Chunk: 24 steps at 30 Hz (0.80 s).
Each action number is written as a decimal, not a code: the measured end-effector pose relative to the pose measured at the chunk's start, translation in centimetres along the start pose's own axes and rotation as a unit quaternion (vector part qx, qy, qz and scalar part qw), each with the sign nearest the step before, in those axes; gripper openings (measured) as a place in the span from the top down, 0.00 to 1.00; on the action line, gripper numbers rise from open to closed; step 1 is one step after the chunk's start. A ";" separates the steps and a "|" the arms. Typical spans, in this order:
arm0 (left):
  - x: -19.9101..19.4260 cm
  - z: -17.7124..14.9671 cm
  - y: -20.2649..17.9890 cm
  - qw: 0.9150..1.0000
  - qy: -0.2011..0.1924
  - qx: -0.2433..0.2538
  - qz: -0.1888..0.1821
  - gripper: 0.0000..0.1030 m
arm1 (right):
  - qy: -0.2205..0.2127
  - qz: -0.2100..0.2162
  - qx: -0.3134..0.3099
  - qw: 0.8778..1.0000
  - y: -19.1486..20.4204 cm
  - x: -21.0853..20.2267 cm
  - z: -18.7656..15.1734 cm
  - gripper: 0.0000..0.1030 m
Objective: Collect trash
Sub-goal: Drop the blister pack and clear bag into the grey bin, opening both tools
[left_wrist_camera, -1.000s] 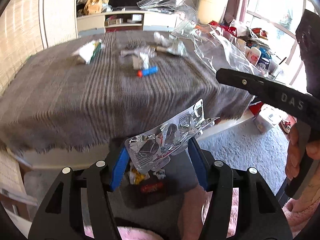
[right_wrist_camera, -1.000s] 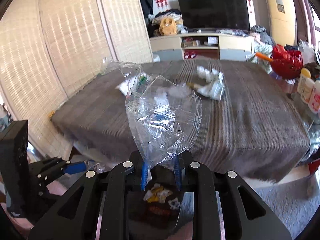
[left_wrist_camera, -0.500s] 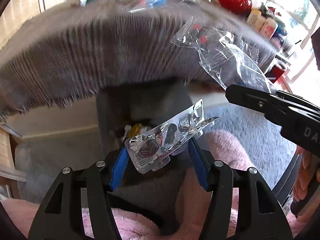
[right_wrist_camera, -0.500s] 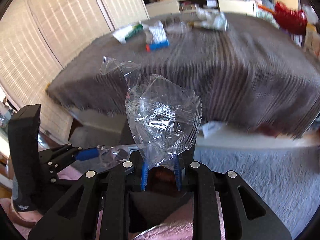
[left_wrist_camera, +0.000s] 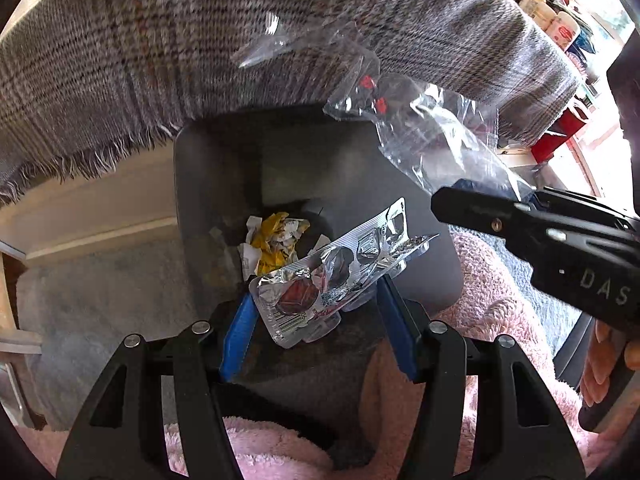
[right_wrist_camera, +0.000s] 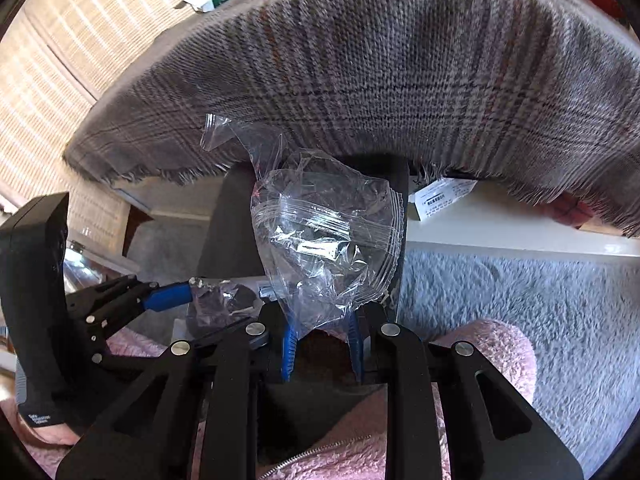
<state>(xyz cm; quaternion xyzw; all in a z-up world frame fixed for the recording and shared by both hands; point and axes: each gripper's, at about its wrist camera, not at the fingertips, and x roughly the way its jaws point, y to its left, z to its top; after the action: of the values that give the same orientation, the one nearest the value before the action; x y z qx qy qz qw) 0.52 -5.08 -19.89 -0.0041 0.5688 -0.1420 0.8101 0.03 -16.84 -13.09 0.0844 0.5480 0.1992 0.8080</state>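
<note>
Holding one blister pack [left_wrist_camera: 336, 272], one clear bag [right_wrist_camera: 328, 240], over one bin [left_wrist_camera: 216, 184]

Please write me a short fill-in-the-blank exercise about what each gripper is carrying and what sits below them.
1. The left gripper is shut on a silver ____ pack.
2. The right gripper is shut on a crumpled clear ____ bag.
3. Both pieces of trash hang over the dark grey bin, where a crumpled ____ and white wrapper already lies.
4. The fringed plaid ____ hangs from the table edge above the bin.

Missing words: blister; plastic; yellow; tablecloth
</note>
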 end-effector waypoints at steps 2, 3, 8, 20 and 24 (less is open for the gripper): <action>0.1 0.0 0.1 1.000 0.003 -0.002 -0.003 0.45 | 0.003 0.001 0.000 1.000 0.2 0.2 0.4 0.75; 0.1 -0.1 0.2 1.000 0.004 -0.005 -0.006 0.45 | 0.003 0.002 0.000 1.000 0.3 0.3 0.5 0.75; 0.2 0.2 0.9 1.000 0.005 -0.022 -0.004 0.44 | 0.007 -0.002 0.002 1.000 0.7 0.8 1.3 0.60; -1.9 0.6 2.9 0.998 -0.015 -0.059 0.006 0.08 | -0.018 -0.036 0.012 0.999 -0.2 -0.9 2.1 0.22; -3.2 0.4 2.4 0.998 -0.020 -0.057 0.009 0.08 | -0.031 -0.039 0.012 0.999 -0.5 -2.1 2.3 0.15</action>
<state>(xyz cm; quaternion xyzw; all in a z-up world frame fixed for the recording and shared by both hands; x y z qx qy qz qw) 0.41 -2.06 -17.23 -0.0479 0.5594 -0.1023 0.8212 1.62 -18.01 -10.57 0.0792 0.5283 0.1585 0.8304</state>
